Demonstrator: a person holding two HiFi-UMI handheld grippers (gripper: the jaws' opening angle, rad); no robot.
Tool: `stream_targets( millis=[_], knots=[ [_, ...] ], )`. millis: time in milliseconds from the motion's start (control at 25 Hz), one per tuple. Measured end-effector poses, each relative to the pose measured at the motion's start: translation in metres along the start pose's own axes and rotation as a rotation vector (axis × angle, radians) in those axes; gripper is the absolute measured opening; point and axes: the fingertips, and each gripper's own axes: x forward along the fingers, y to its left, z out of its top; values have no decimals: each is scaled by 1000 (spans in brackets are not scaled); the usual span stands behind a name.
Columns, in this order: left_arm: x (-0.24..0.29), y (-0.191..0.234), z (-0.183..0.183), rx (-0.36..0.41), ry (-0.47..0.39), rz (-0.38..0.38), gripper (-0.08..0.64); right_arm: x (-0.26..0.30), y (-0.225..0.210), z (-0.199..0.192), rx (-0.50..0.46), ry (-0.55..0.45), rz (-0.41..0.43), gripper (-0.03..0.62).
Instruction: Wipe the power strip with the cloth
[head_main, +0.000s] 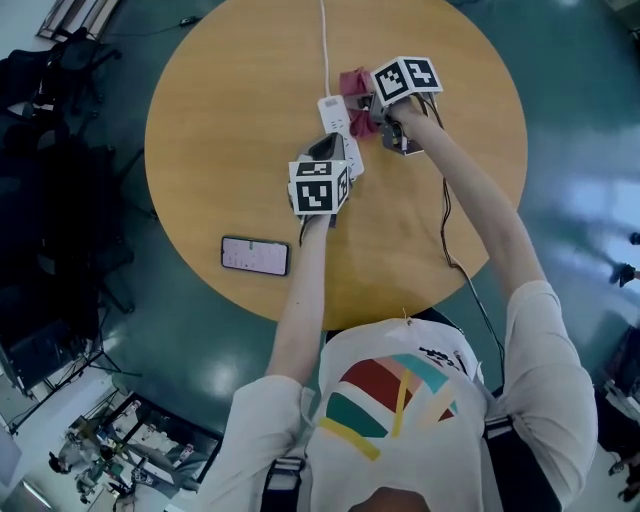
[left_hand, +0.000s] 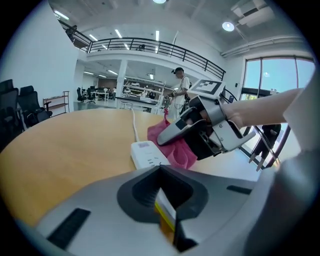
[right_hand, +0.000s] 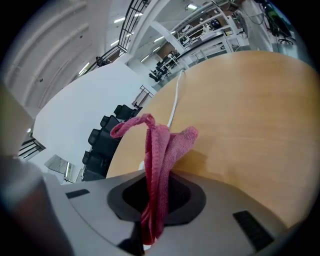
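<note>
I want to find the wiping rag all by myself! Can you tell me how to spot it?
Look at the round wooden table, then find the white power strip near its middle. Right beside it, pinched in the right gripper, is the cloth: the only pink, floppy thing there.

White power strip flat — pink cloth bunched beside.
</note>
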Motion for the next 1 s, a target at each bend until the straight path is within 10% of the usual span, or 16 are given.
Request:
stream_targets(
  millis=[1000],
  knots=[
    [-2,-5,4,10,34,-51,41,-46,30,-141,-15,146,87,40]
  ],
)
